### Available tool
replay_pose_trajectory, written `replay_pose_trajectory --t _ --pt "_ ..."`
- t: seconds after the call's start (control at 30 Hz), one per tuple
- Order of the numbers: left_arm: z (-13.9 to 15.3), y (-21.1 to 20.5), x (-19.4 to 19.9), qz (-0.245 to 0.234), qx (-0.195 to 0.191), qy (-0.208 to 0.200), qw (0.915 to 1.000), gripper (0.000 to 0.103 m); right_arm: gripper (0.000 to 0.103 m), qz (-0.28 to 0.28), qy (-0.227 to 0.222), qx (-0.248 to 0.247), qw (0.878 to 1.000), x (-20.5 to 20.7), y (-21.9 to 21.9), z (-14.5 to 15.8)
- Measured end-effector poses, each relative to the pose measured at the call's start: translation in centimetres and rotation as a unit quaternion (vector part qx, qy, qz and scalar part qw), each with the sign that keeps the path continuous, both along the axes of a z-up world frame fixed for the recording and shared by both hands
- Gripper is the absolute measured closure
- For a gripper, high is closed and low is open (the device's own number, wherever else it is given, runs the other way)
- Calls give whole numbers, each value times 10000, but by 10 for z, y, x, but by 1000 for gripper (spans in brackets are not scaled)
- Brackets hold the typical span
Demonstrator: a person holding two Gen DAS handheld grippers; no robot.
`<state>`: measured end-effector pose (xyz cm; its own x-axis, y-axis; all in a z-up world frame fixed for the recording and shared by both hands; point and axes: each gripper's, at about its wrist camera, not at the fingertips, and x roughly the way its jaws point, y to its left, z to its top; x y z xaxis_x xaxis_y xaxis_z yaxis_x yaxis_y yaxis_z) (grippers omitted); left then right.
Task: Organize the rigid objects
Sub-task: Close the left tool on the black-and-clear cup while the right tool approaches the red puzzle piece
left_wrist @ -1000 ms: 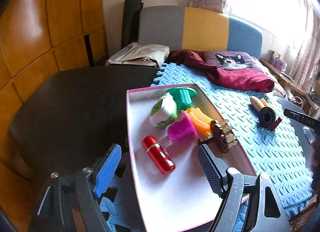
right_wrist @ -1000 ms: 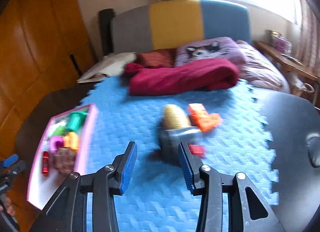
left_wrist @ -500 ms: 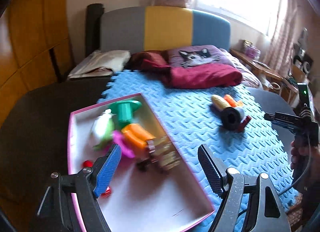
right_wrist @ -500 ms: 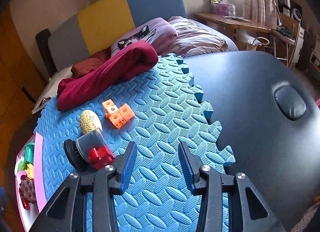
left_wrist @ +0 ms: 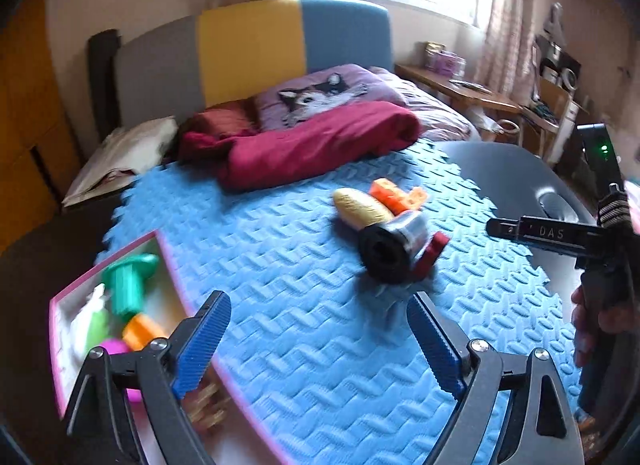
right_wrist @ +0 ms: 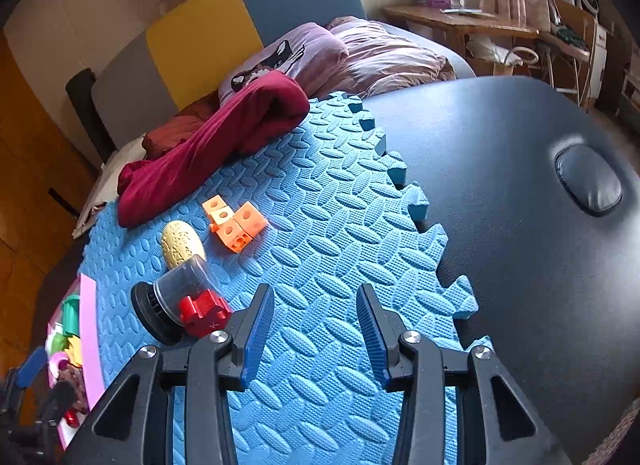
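Over the blue foam mat [right_wrist: 320,201], the left hand-held gripper [left_wrist: 320,339], jaws just widened and empty, hangs near the clear jar [left_wrist: 394,243]. The right hand-held gripper [right_wrist: 315,331] stands half-open, empty. The pink tray [left_wrist: 172,261] lies at left, toys inside.

The left claw [left_wrist: 318,339] hangs over the blue foam mat [left_wrist: 280,249], its jaws wide apart and just opened further — only bare mat lies between them. Beyond its right finger lies a clear jar [left_wrist: 394,243] on its side, black lid toward the camera, a red block [left_wrist: 434,251] touching its far end. Just behind it lie a yellow egg-shaped toy [left_wrist: 360,209] and orange linked cubes [left_wrist: 396,193]. At near left, a pink-rimmed tray [left_wrist: 168,257] holds a green piece [left_wrist: 128,277] and an orange one [left_wrist: 142,333]. At far right, a hand [left_wrist: 600,317] grips the right claw's handle.
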<state>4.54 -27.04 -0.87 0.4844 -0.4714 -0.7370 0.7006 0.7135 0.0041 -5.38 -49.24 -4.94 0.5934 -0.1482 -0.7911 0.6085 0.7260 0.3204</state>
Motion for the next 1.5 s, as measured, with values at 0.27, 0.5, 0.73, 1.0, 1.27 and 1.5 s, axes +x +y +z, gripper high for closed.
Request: replay_pose_trajectory --t 0.27,0.5,0.73,1.0,1.27,1.5 --pt "-11 -47 32 -35 -163 348 9993 13 60 18 -26 164 9999 1 -2 0" --pt "-32 -80 61 -63 -342 953 9948 14 60 -9 -17 430 9991 0 -6 -6" --pt "-52 -74 45 -293 -381 1671 9848 32 60 90 140 443 9989 5 -3 -11" --pt "-58 -66 18 -618 -300 1766 9819 33 60 58 273 444 9986 6 -3 -15" --pt "-31 -51 9 -582 -85 591 9965 19 60 102 293 483 9984 6 -2 -16" --pt "-25 -81 16 -1150 586 -374 9909 9 60 68 232 574 9981 4 -3 -16"
